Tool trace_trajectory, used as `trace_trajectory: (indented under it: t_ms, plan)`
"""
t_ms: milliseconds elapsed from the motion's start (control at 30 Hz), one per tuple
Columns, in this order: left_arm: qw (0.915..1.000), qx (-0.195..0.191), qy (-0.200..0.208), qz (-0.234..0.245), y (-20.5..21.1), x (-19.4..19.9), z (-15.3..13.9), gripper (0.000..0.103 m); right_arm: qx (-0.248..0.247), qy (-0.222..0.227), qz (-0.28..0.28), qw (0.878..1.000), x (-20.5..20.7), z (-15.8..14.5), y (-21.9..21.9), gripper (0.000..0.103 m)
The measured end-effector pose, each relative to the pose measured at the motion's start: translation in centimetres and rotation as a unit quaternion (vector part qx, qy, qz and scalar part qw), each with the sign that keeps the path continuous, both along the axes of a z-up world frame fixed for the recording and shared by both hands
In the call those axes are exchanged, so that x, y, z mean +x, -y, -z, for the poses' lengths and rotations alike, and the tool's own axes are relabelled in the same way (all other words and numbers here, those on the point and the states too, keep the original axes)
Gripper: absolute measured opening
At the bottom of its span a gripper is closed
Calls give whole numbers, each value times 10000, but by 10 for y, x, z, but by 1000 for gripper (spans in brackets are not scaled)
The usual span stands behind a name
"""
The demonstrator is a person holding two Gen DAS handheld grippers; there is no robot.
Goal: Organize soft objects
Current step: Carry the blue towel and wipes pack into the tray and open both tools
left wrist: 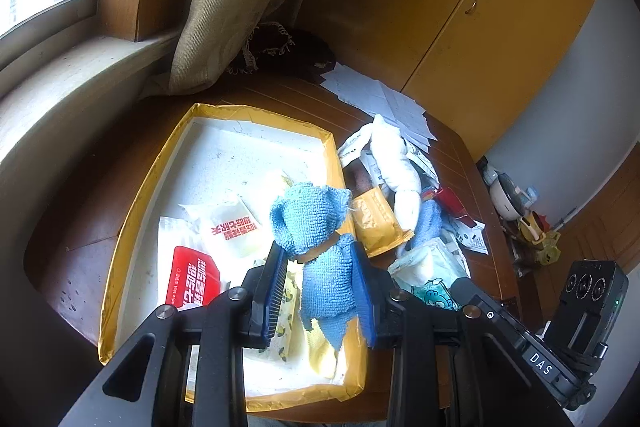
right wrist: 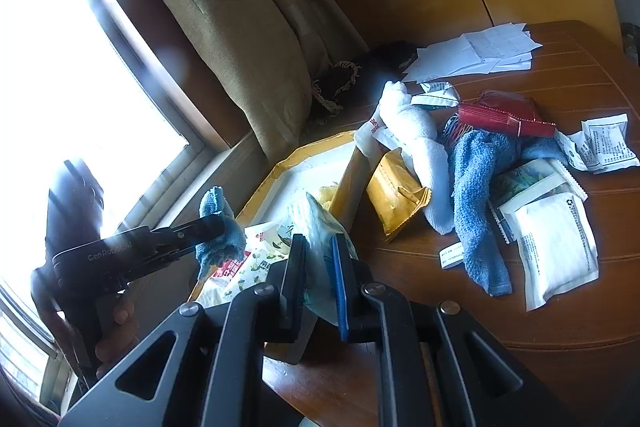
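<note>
Blue terry cloth point(left wrist: 316, 251), bunched and cinched by a brown band, sits clamped between the left gripper point(left wrist: 320, 259) fingers; its upper bulge rises past the fingertips and a frayed tail hangs below. It is held above the tray point(left wrist: 120, 227), a yellow-rimmed box with a white floor holding wipe packs point(left wrist: 192, 279) (red-and-white labels). Right of the tray, on the table point(right wrist: 560, 307), lie a yellow pouch point(right wrist: 396, 195), a white towel point(right wrist: 416, 135) and a blue towel point(right wrist: 476, 187), touching one another. The right gripper point(right wrist: 320, 267), nearly shut, pinches a pale tissue pack point(right wrist: 320, 227) upright between its pads, over the tray's near corner.
</note>
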State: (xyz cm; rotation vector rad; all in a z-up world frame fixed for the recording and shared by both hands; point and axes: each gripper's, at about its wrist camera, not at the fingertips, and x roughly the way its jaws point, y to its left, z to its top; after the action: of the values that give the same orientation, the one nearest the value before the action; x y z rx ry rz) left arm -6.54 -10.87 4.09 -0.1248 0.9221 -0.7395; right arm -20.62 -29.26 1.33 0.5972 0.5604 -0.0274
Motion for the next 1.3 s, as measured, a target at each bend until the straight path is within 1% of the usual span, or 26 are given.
trace_trajectory:
  t_ms: [167, 267, 433, 533, 600, 800, 900, 933, 1000, 1200, 1233, 1300]
  plan:
    - [9999, 72, -29, -153, -3, 14, 3, 33, 50, 45, -51, 10000, 12, -2, 0, 13]
    - [9996, 115, 33, -241, -4, 24, 1, 33, 17, 111, -96, 9999, 21, -6, 0, 13]
    - [9993, 119, 43, -362, -1, 53, 5, 33, 59, 45, -87, 9999, 47, -5, 1, 13]
    - [9990, 83, -249, -370, 0, 79, 14, 33, 198, 28, -74, 9998, 69, -3, 0, 13]
    - [9983, 155, -360, -425, 1, 91, 19, 33, 311, -12, -77, 9995, 84, -2, 0, 13]
    - [9977, 417, -341, -416, 13, 119, 32, 33, 322, -98, -141, 9993, 132, -1, -5, 13]
    - [9961, 615, -407, -484, 20, 131, 41, 33, 230, -259, -175, 9992, 147, 12, -5, 13]
    - [9951, 733, -426, -501, 23, 134, 45, 33, 171, -355, -145, 9991, 152, 16, -5, 12]
    - [9943, 842, -428, -499, 25, 138, 50, 33, 140, -531, -78, 9985, 159, 24, -2, 13]
    - [9894, 1197, -611, -547, 32, 145, 65, 36, 86, -1039, -111, 9945, 170, 46, -2, 14]
    - [9889, 1219, -642, -546, 32, 145, 66, 36, 55, -1055, -128, 9943, 171, 46, -4, 15]
    - [9886, 1241, -686, -498, 34, 146, 68, 42, -32, -1084, -201, 9939, 171, 45, -9, 16]
